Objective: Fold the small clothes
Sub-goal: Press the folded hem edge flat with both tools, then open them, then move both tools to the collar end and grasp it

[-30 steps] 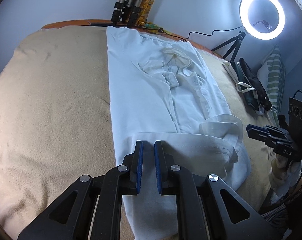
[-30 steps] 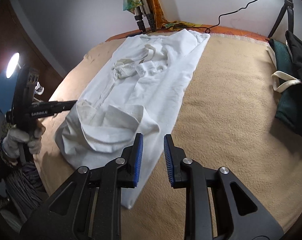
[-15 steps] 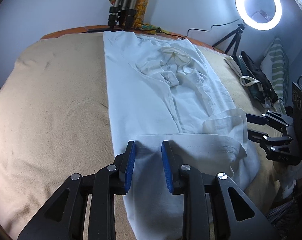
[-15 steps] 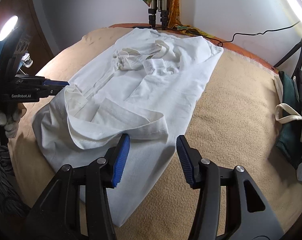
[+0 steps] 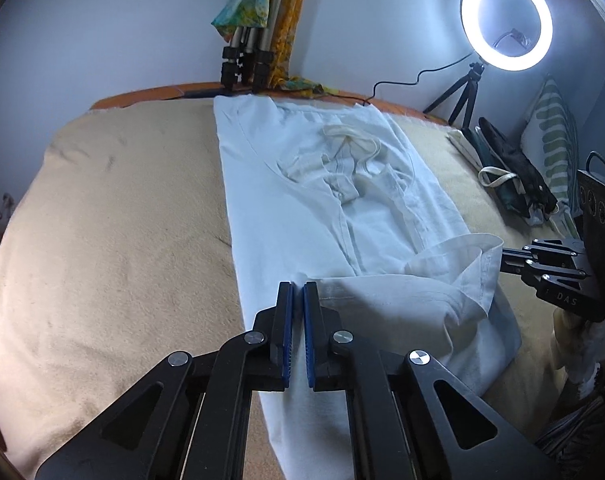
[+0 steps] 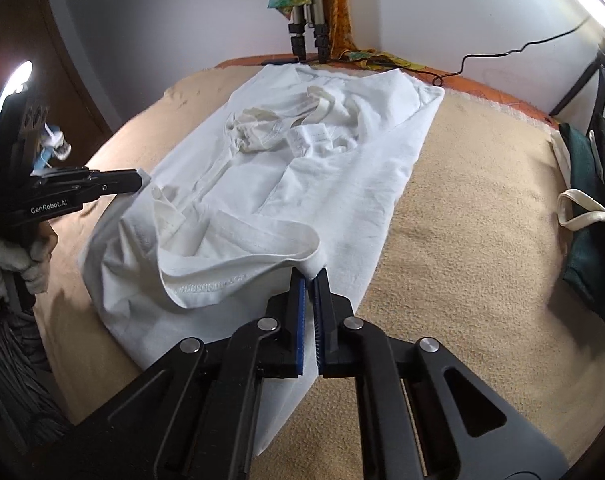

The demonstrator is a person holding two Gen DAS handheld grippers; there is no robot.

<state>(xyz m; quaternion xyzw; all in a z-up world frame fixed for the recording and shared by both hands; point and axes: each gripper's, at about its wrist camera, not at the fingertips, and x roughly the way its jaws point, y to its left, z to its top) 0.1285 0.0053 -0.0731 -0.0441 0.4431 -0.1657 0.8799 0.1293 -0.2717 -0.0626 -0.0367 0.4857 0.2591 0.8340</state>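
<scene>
Sides of the white shirt (image 5: 322, 208) look folded in already; both claws, left claw (image 5: 297, 300) and right claw (image 6: 309, 286), are pinched shut on its 6 o'clock hem, so the lengthwise fold's still left.

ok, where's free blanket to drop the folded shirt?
Widest bare stretch of tan blanket lies between the white shirt and the bed's left edge. A second strip runs between the shirt and the bags. Crowded: the tripod legs at the far edge, and the right side by the ring light.
</scene>
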